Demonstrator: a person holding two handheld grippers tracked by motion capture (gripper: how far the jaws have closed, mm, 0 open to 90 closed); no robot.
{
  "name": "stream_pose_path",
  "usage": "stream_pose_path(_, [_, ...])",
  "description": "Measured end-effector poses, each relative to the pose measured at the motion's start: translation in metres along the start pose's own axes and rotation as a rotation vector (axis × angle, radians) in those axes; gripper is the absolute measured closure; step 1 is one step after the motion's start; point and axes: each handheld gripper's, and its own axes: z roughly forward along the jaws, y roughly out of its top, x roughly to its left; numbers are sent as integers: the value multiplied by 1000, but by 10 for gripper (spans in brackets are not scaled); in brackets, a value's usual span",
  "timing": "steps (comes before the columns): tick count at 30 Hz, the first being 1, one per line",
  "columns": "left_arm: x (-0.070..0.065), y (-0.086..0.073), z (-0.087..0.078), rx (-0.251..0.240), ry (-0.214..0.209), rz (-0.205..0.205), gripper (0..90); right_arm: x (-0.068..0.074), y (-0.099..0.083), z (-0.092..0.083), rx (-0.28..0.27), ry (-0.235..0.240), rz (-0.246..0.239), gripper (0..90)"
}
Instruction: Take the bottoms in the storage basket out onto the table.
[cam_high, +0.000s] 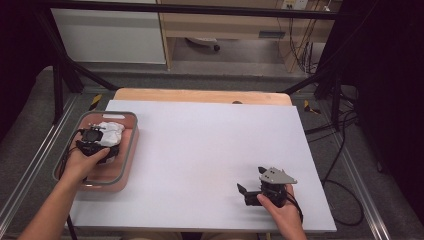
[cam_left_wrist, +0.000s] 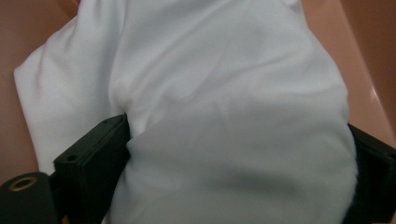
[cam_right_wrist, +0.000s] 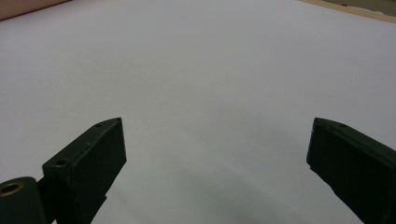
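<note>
A crumpled white cloth (cam_high: 113, 130) lies in a pink basket with a grey rim (cam_high: 133, 144) at the table's left edge. My left gripper (cam_high: 101, 135) reaches down into the basket onto the cloth. In the left gripper view the cloth (cam_left_wrist: 210, 93) bulges up between the two widely spread jaws and lies against both inner faces; the left gripper (cam_left_wrist: 238, 126) stands open around that bulge. My right gripper (cam_high: 243, 194) rests low over the white table sheet at the front right, pointing left. It is open (cam_right_wrist: 217, 123) with nothing between its jaws.
The white sheet (cam_high: 200, 150) covers most of the wooden table (cam_high: 200, 95). Black frame bars and cables run along both sides of the table. The pink basket floor (cam_left_wrist: 14, 46) shows beside the cloth.
</note>
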Motion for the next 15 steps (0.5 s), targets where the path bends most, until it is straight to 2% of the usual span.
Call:
stream_pose_path(9, [1,2,-3,15,10,-1,263,0,0,2,8,-1,-3,49])
stream_pose_path(12, [3,4,-7,9,5,-2,368,0,0,2,9,-4,-1,49])
stream_pose_path(13, [5,5,-9,7,2,-6,439,0,1,2,6,-4,-2,49])
stream_pose_path(15, [6,5,-11,2,-2,-7,470,0,1,2,4,-4,-1,49])
